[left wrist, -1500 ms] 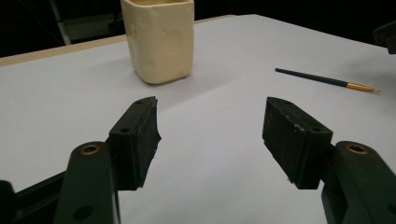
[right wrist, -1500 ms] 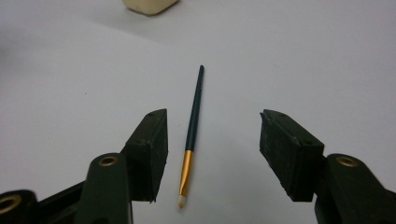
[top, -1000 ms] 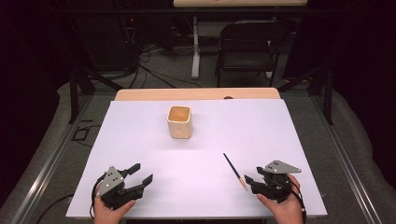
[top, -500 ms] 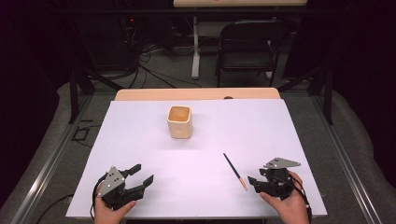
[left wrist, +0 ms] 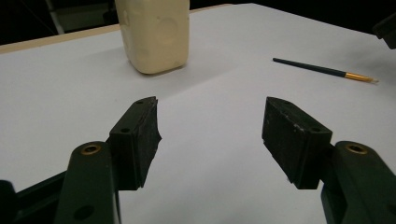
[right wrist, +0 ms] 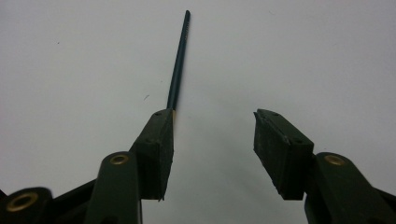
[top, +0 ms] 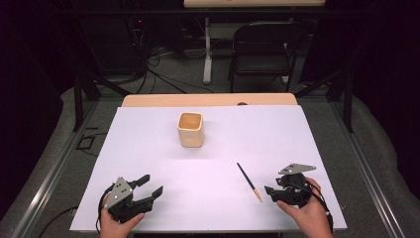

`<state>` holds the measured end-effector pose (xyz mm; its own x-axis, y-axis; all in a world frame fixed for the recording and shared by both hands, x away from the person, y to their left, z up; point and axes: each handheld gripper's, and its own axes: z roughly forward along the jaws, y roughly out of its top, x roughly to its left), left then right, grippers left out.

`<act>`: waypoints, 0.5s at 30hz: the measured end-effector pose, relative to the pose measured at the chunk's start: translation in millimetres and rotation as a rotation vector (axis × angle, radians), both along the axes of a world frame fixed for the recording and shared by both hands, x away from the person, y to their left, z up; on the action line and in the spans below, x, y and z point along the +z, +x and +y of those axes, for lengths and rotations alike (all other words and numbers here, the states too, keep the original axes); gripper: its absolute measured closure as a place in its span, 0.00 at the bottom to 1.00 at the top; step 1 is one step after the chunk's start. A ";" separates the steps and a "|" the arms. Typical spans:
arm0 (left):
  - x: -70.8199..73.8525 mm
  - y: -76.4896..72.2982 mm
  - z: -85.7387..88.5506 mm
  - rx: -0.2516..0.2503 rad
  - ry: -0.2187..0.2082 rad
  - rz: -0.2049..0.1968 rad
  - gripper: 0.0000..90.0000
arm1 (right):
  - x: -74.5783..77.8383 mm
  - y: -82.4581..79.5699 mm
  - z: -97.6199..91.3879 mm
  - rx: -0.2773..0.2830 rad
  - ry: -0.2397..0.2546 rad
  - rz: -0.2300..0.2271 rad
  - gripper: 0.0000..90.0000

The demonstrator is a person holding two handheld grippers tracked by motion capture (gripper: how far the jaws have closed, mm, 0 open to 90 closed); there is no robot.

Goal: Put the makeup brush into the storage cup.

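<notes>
The right gripper (top: pixel 273 191), fingers parted and just narrowing (nothing gripped), faces the thin dark pencil (top: pixel 248 181) at nine o'clock, ready to grasp it.

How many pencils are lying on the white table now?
1. The pencil lies on the white table, just left of the right gripper and in front of the cream cup.

Black left gripper (top: pixel 148 190) and right gripper (top: pixel 270 192), brass pivot screws, grey triangular plates, black cables
</notes>
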<state>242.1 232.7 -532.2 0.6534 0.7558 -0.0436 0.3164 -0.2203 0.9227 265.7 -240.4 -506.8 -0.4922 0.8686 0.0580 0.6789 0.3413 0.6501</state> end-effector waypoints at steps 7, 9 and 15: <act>-0.5 0.3 0.1 0.000 -0.003 0.005 0.41 | 2.3 5.0 2.3 0.009 -0.008 0.023 0.54; -0.6 0.3 0.1 -0.001 -0.003 0.006 0.41 | 3.8 7.1 3.2 0.012 -0.012 0.031 0.55; -0.6 0.2 0.0 -0.001 -0.003 0.006 0.41 | 6.5 10.3 5.3 0.017 -0.026 0.043 0.56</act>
<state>242.3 232.7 -532.8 0.6541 0.7548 -0.0501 0.3218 -0.2177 0.9214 276.0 -235.1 -500.3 -0.5044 0.8616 0.0567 0.6999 0.3695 0.6113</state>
